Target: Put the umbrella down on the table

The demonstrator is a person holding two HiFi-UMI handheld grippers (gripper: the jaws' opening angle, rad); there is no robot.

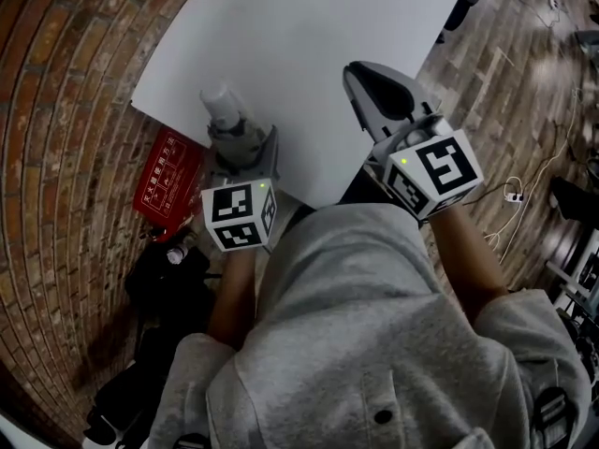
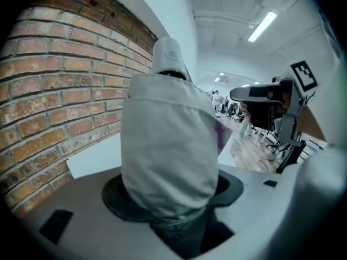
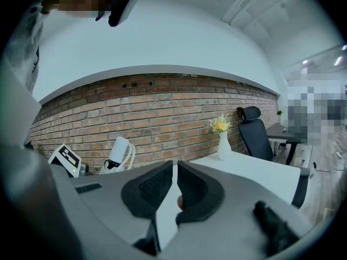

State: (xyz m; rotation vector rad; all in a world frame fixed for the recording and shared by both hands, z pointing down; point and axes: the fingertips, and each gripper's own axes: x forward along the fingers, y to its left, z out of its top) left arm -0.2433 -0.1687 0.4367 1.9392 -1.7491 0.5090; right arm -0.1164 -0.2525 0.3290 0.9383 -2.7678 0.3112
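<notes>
The white tabletop [image 1: 309, 54] is a plain rectangle with 1 long side running along the brick wall [image 1: 65, 110]. In the right gripper view, 1 white vase [image 3: 223, 145] stands upright on it near that wall, holding yellow flowers [image 3: 220, 124]. A black office chair [image 3: 252, 137] stands at the tabletop's far end.

Below the tabletop's near left corner, a red box [image 1: 168, 183] with white lettering lies on the floor by the wall, and a black bag [image 1: 164, 279] sits just beside it. To the right, the floor [image 1: 510, 82] is wood plank, with a thin cable [image 1: 547, 171] trailing across it to a white plug block [image 1: 513, 195].
</notes>
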